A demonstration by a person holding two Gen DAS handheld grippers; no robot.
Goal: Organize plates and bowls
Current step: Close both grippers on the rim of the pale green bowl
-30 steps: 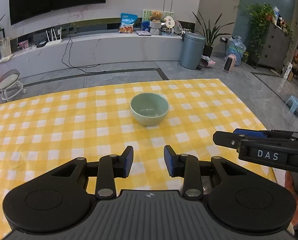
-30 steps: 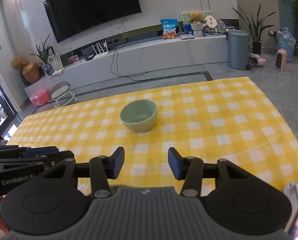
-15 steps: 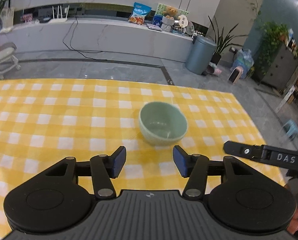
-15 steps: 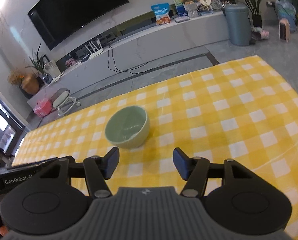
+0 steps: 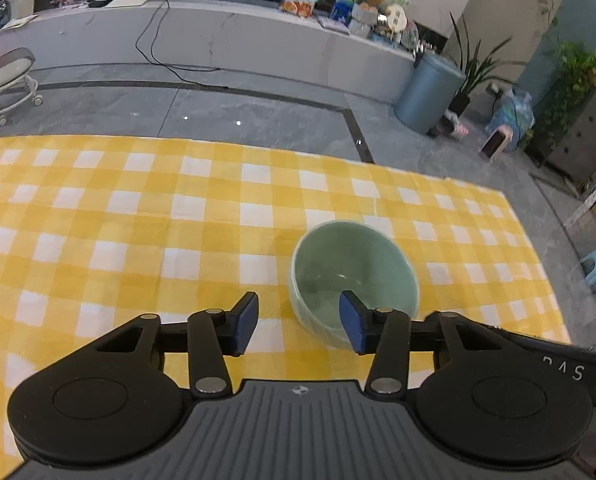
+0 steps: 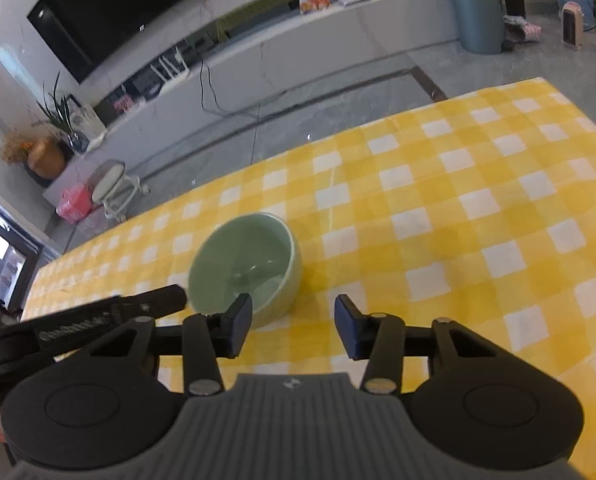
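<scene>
Green bowl (image 5: 354, 276) sits mid-tablecloth (image 5: 138, 220); left gripper (image 5: 298, 320) and right gripper (image 6: 294, 322), both spread wide, risk colliding over its rim.

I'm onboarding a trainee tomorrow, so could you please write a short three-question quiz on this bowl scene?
1. True or false: the left gripper is shut on the bowl.
2. What covers the table? A) yellow checked cloth B) plain white cloth C) bare wood
3. Fill in: each gripper has one finger in front of the bowl's ____.

Key: 1 false, both it and the right gripper are open, gripping nothing. 2 A, the cloth. 3 rim.
</scene>
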